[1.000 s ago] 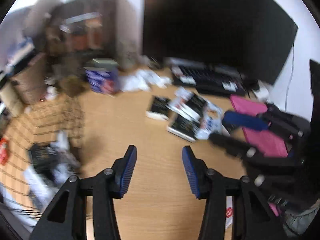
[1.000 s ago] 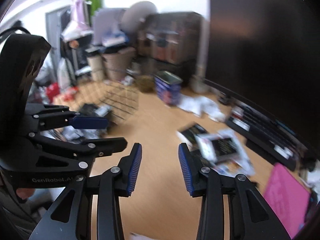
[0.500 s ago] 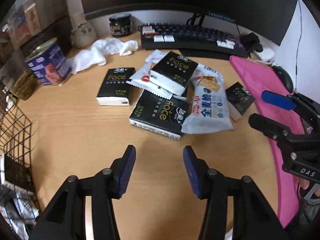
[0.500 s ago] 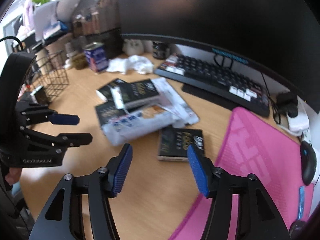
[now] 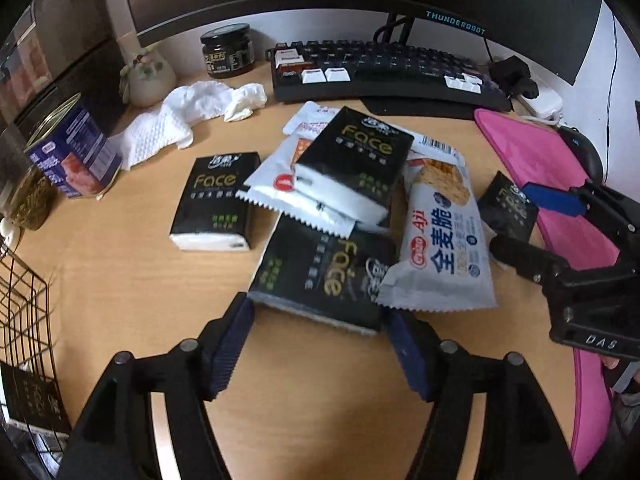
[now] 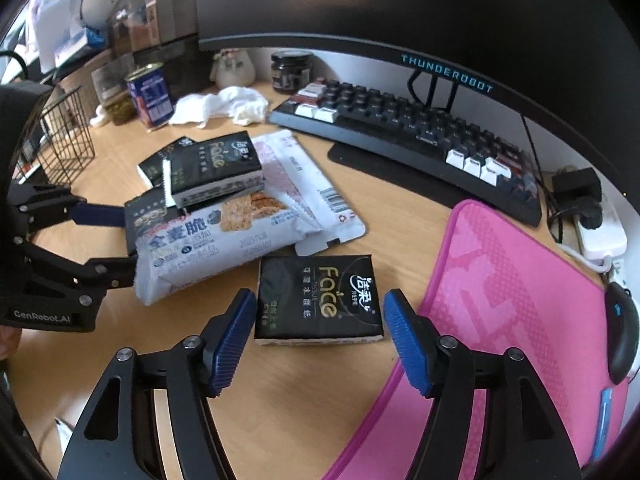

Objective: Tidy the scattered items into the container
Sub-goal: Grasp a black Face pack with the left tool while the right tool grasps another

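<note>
Opening, the left gripper [image 5: 318, 338] flanked a black tissue pack [image 5: 320, 276], pads not touching. The right gripper [image 6: 320, 334], also opening, flanked another tissue pack [image 6: 318, 300], ungrasped.

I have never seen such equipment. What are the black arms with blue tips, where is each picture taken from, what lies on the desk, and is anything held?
There is no robot here. A person holds one hand tool in each hand, each with two jaws padded in blue. A camera sits on each tool and looks along its jaws, so each picture shows its own tool at the bottom and the other tool at the side.

The left gripper points at a black tissue pack at the near edge of a pile with a white snack bag. The right gripper points at a separate tissue pack beside the pink mat.

Both sets of jaws are opening, one on each side of a pack, and nothing is held yet. The wire basket is at the left.
</note>
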`<act>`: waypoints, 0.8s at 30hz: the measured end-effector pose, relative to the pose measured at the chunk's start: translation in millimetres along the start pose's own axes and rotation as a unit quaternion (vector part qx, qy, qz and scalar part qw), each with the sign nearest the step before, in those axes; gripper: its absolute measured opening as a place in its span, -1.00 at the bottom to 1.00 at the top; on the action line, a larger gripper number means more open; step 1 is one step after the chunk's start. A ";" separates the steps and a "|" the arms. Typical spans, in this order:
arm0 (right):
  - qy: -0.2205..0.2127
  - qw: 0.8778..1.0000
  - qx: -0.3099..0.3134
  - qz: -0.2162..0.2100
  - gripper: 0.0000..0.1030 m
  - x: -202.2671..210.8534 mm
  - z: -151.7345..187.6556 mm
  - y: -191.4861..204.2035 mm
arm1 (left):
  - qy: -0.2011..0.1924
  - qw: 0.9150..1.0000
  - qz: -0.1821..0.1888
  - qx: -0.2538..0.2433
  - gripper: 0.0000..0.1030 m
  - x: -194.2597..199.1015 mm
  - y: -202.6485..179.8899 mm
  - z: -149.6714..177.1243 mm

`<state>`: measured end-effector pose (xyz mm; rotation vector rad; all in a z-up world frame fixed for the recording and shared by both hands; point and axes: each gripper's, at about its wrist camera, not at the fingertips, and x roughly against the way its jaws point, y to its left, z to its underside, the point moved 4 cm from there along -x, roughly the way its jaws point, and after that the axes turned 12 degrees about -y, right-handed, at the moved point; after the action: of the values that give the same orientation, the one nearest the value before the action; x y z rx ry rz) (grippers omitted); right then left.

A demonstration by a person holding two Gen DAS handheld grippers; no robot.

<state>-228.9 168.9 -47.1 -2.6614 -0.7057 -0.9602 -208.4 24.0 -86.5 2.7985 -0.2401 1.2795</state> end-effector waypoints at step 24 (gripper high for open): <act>-0.005 0.999 -0.015 -0.028 0.21 9.5 2.4 6.7 | -0.018 1.000 0.005 -0.021 0.35 21.8 -9.2 -0.3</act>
<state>-217.8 167.4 -43.1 -2.6869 -0.7785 -0.9801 -193.0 30.5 -69.7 2.7908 -0.2798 1.2112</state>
